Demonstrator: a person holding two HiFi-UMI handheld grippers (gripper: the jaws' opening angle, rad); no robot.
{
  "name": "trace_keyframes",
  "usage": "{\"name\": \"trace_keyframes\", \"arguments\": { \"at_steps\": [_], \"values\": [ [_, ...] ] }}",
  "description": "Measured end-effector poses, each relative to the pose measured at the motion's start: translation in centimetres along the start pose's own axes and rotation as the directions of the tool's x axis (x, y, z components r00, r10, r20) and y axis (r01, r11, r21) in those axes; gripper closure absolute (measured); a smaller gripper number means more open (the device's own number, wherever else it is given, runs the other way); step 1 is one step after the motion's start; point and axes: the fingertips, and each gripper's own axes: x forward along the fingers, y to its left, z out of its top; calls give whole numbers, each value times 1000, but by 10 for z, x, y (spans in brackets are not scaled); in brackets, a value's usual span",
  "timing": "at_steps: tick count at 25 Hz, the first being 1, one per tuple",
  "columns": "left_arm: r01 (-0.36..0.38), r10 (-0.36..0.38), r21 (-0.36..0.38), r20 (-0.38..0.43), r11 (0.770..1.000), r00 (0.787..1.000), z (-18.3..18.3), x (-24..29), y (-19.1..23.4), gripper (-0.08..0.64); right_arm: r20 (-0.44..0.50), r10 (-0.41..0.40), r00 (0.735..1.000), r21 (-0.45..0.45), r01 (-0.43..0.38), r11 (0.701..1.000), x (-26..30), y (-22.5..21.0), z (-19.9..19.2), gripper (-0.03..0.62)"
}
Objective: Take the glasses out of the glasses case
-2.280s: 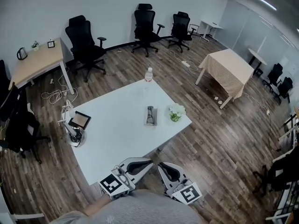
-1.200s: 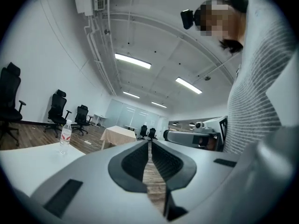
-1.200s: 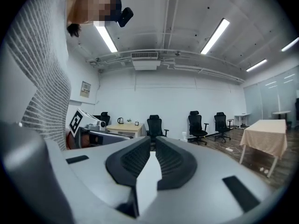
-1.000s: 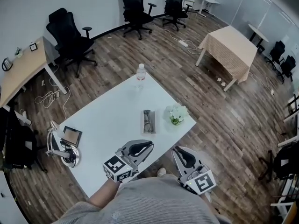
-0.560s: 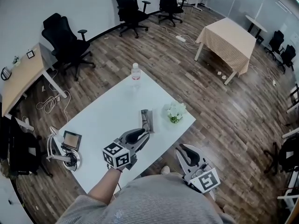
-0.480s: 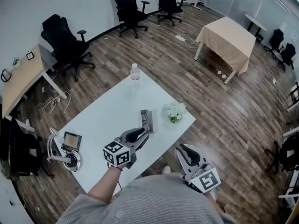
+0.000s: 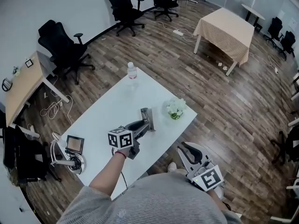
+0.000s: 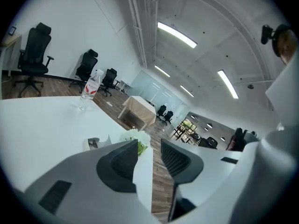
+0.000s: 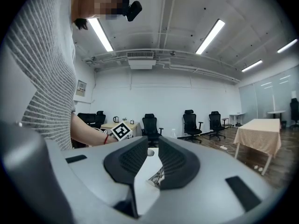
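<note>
The open grey glasses case (image 7: 147,117) lies on the white table (image 7: 107,111) with dark glasses inside it. My left gripper (image 7: 148,125) reaches over the table, its tips just at the case's near end. Its jaws have just been opening and stand open with nothing between them. In the left gripper view the left gripper (image 8: 149,144) sits low over the table, with the glasses case (image 8: 93,143) ahead and to the left. My right gripper (image 7: 184,148) hangs off the table's near edge with its jaws slightly apart and holds nothing. The right gripper (image 9: 153,149) view shows the glasses case (image 9: 158,175) through its gap.
A small pot of white flowers (image 7: 175,108) stands right of the case. A water bottle (image 7: 132,70) is at the table's far corner. A tablet and desk lamp (image 7: 72,146) sit at the left end. Office chairs (image 7: 60,41) and a cloth-covered table (image 7: 224,27) stand around.
My left gripper has reached forward and down across the table from near my body to the case, and its jaws have spread. The right gripper has stayed by the table's edge.
</note>
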Motion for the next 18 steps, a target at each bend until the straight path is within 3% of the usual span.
{"name": "trace_keyframes", "arguments": {
  "at_steps": [11, 18],
  "values": [
    [-75, 71, -52, -68, 996, 995, -7, 26, 39, 417, -2, -2, 1000, -7, 2, 1000, -4, -6, -3, 531],
    [-92, 72, -149, -138, 985, 988, -23, 39, 55, 417, -5, -13, 1000, 6, 13, 1000, -9, -14, -8, 531]
  ]
}}
